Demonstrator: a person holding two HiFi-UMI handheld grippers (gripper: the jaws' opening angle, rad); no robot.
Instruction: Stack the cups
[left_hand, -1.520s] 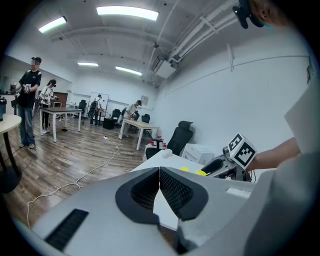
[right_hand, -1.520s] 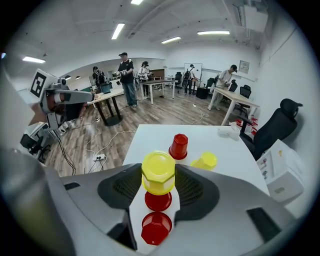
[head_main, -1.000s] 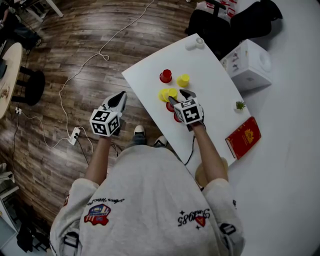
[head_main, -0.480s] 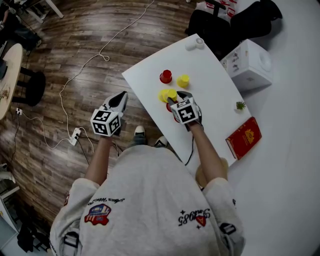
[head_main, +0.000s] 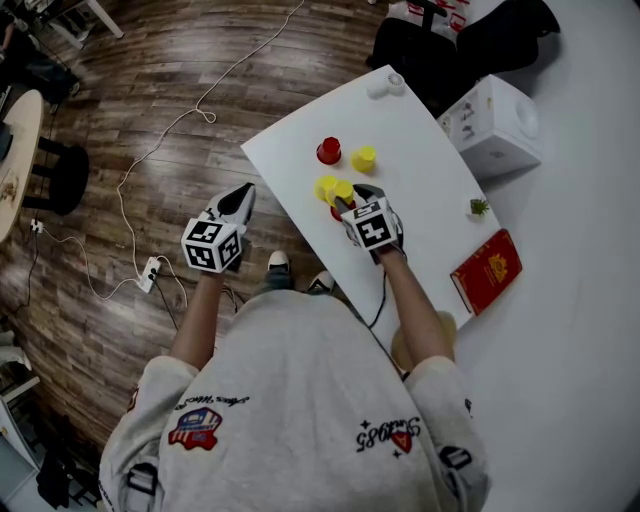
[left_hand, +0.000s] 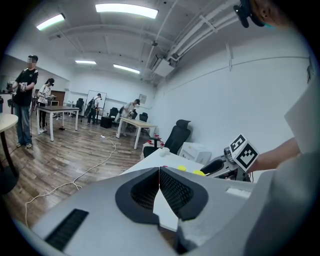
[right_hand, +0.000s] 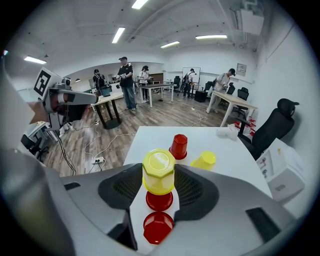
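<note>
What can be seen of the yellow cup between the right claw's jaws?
The yellow cup looks like glossy plastic, with a many-sided body and a flat base. It stands upright but upside down, base up, over the white table. The pads of the right claw press on its two sides. A red cup, also upside down, shows right under its rim in the right gripper view. Whether the two touch cannot be told.

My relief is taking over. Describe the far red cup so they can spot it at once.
On the white table, look beyond the right gripper to the far side, where two cups stand apart from the cluster. The red cup is the upside-down one left of the lone yellow cup; the other red cups sit close under the gripper.
</note>
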